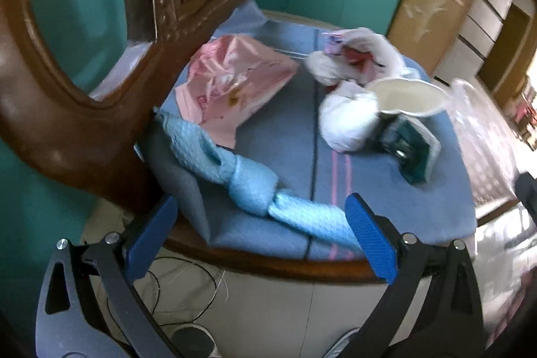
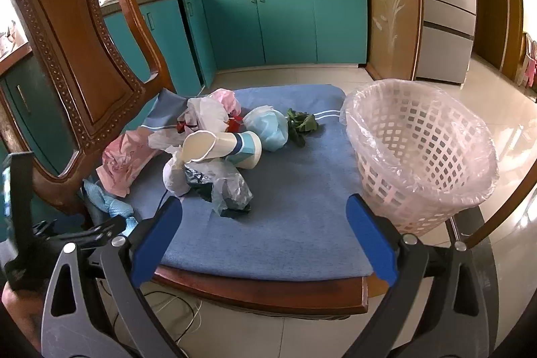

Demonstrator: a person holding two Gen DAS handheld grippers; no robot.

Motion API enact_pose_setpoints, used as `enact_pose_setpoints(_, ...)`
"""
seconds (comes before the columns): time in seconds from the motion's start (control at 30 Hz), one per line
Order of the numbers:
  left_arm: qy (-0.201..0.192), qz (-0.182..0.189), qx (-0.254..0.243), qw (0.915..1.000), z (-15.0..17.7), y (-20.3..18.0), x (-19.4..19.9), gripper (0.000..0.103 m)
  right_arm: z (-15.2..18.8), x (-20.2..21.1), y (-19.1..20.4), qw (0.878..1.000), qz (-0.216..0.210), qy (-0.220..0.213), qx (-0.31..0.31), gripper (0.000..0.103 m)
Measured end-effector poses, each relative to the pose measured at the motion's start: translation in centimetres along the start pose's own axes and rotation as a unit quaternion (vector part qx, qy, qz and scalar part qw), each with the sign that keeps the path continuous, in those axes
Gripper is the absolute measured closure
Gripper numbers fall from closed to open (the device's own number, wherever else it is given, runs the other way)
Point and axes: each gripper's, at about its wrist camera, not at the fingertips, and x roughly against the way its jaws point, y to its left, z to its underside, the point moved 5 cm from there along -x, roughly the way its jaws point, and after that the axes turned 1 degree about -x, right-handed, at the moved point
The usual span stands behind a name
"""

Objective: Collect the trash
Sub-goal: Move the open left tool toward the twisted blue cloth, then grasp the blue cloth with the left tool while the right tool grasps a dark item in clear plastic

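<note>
Your left gripper [image 1: 261, 237] hung spread and empty over near-left seat edge, blue rag [image 1: 248, 187] between its pads. Right gripper [image 2: 265, 235] also spread, empty. Trash pile [image 2: 214, 150] lay mid-cushion, basket [image 2: 419, 156] to its right. Step looked like first pick; next called for lowering, pinching rag.

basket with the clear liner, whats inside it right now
The basket shows only its clear plastic liner over the rim and lattice walls; no trash visible inside. The bottom is hidden behind the near wall.
</note>
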Motion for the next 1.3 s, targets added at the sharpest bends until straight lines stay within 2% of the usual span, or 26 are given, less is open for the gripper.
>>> enact_pose_setpoints(0.13,0.01,-0.033,0.012,0.9993,-0.5,0.3,-2.0,0.004,0.1,-0.2,0.2,1.0,-0.003,0.002,0.003,0.007)
enact_pose_setpoints(0.2,0.028,-0.031,0.023,0.9989,-0.3,0.5,-3.0,0.012,0.1,-0.3,0.2,1.0,-0.003,0.003,0.005,0.007)
enact_pose_setpoints(0.3,0.045,-0.043,0.025,0.9978,-0.1,0.6,-4.0,0.035,0.2,-0.5,0.3,1.0,-0.01,0.005,0.007,0.007)
enact_pose_setpoints(0.33,0.043,-0.044,0.023,0.9978,-0.2,0.6,-4.0,0.053,0.3,-0.6,0.3,1.0,-0.011,0.007,0.009,0.007)
enact_pose_setpoints(0.37,0.04,-0.042,0.023,0.998,-0.4,0.7,-3.8,0.064,0.4,-0.7,0.5,1.0,-0.013,0.008,0.012,0.007)
enact_pose_setpoints(0.43,0.032,-0.032,0.028,0.9986,-0.8,1.1,-3.0,0.068,0.5,-1.0,0.7,1.0,-0.02,0.014,0.016,0.007)
enact_pose_setpoints(0.57,-0.008,-0.016,0.016,0.9997,-1.0,1.5,0.1,0.071,0.6,-1.8,1.1,0.999,-0.033,0.027,0.025,0.007)
enact_pose_setpoints(0.6,-0.014,0.003,0.022,0.9997,-0.9,1.5,0.9,0.071,0.6,-2.0,1.2,0.998,-0.036,0.031,0.028,0.007)
enact_pose_setpoints(0.63,-0.027,0.049,0.031,0.998,-0.9,1.4,2.5,0.071,0.6,-2.3,1.4,0.998,-0.039,0.033,0.03,0.007)
enact_pose_setpoints(0.7,-0.056,0.076,0.013,0.9955,-0.9,0.9,4.6,0.071,0.5,-2.9,1.7,0.998,-0.04,0.037,0.037,0.007)
enact_pose_setpoints(0.73,-0.083,0.096,-0.008,0.9919,-1.1,0.3,6.1,0.071,0.4,-3.5,1.9,0.997,-0.041,0.04,0.044,0.007)
enact_pose_setpoints(0.8,-0.11,0.129,-0.025,0.9852,-1.4,-0.5,7.7,0.071,0.1,-4.5,2.3,0.997,-0.039,0.044,0.05,0.007)
enact_pose_setpoints(0.93,-0.15,0.145,-0.036,0.9773,-1.9,-1.3,9.2,0.071,-0.1,-7.6,2.8,0.995,-0.019,0.064,0.067,0.007)
enact_pose_setpoints(1.03,-0.16,0.146,-0.053,0.9747,-1.9,-2.0,9.2,0.071,-0.2,-9.9,3.0,0.994,-0.012,0.078,0.078,0.008)
enact_pose_setpoints(1.07,-0.16,0.147,-0.059,0.9743,-1.8,-2.3,9.2,0.071,-0.1,-10.5,3.1,0.993,-0.013,0.084,0.082,0.01)
enact_pose_setpoints(1.1,-0.16,0.146,-0.066,0.974,-1.7,-2.5,9.3,0.071,0.0,-11.0,3.1,0.992,-0.017,0.091,0.084,0.019)
enact_pose_setpoints(1.13,-0.161,0.144,-0.072,0.9736,-1.6,-2.6,9.5,0.071,0.3,-11.4,3.2,0.991,-0.025,0.106,0.083,0.035)
enact_pose_setpoints(1.17,-0.163,0.143,-0.079,0.973,-1.5,-2.8,9.5,0.071,0.6,-11.6,3.2,0.989,-0.034,0.121,0.079,0.047)
enact_pose_setpoints(1.2,-0.164,0.142,-0.084,0.9727,-1.7,-3.2,9.2,0.071,0.6,-11.6,3.2,0.988,-0.038,0.126,0.075,0.066)
enact_pose_setpoints(1.3,-0.16,0.143,-0.092,0.9724,-1.3,-3.3,9.6,0.071,0.7,-10.1,3.3,0.987,-0.055,0.131,0.071,0.083)
